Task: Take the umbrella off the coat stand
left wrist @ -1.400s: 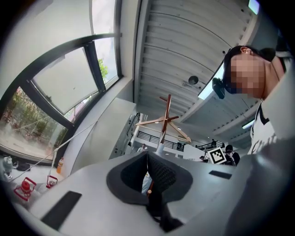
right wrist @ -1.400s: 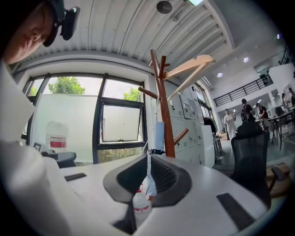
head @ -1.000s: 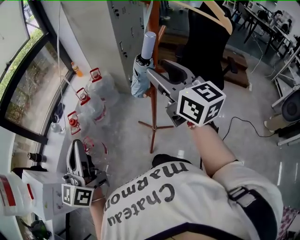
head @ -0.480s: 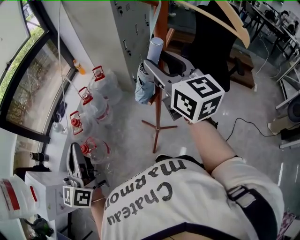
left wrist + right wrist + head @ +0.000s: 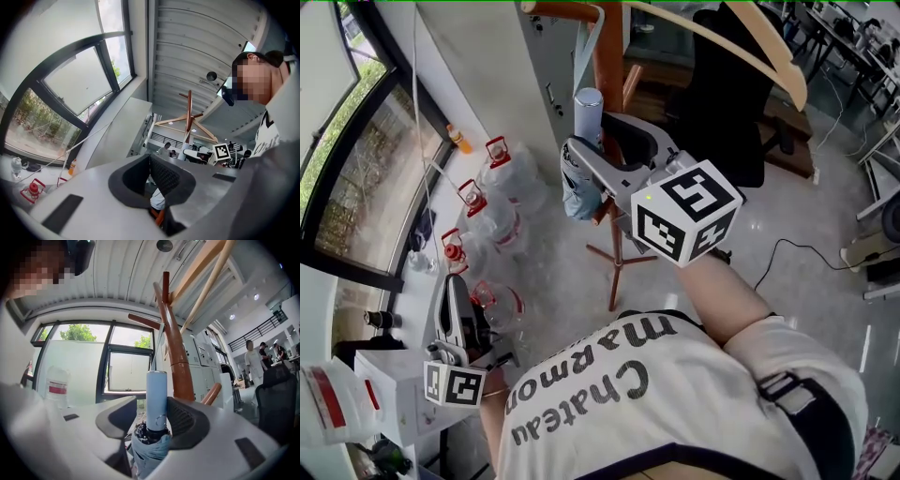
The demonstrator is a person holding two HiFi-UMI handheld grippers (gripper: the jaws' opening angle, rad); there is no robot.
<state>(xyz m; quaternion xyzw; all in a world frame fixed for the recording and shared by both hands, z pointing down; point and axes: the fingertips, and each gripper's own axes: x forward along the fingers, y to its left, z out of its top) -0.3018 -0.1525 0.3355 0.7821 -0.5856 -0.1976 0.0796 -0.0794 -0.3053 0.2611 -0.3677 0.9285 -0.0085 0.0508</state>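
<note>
One umbrella hanging on one coat stand.
The right gripper stands wide open around the umbrella's handle; the left gripper is closed, empty.

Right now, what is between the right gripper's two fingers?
The pale blue folded umbrella stands there, its cylindrical handle upright, with the brown wooden coat stand behind; the right gripper view shows it.
</note>
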